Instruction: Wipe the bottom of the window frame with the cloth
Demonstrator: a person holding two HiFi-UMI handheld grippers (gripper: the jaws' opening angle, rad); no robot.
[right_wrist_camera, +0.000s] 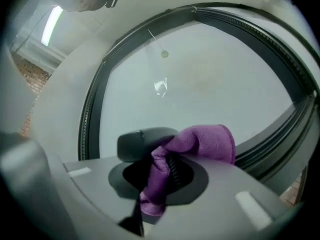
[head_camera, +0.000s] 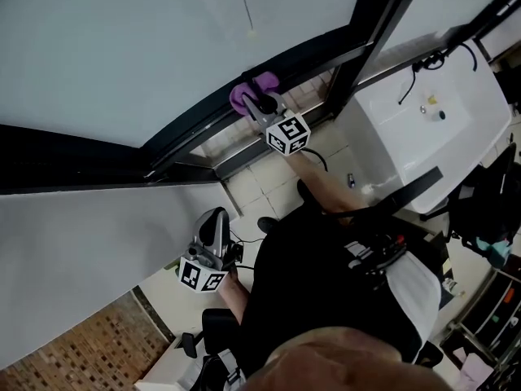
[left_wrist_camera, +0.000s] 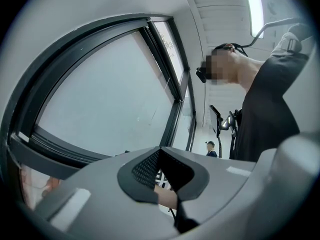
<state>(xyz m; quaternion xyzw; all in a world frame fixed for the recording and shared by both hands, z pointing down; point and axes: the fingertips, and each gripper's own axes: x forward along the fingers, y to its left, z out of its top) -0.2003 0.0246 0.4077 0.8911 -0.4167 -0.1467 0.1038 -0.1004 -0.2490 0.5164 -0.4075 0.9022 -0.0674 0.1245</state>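
A purple cloth (head_camera: 251, 90) is clamped in my right gripper (head_camera: 262, 104), which holds it against the dark bottom rail of the window frame (head_camera: 195, 129). In the right gripper view the cloth (right_wrist_camera: 192, 146) bunches between the shut jaws, with the pane and the frame (right_wrist_camera: 272, 141) just beyond. My left gripper (head_camera: 215, 228) hangs low beside the person's body, away from the window. Its jaws are shut with nothing between them (left_wrist_camera: 162, 176), and it points up at the window frame (left_wrist_camera: 55, 151).
A white wall panel (head_camera: 89, 251) slopes below the sill at left. A vertical dark mullion (head_camera: 370, 39) stands right of the cloth. A white sink unit (head_camera: 423, 129) sits at right. Brick flooring (head_camera: 89, 340) shows bottom left. Another person (left_wrist_camera: 212, 148) stands far off.
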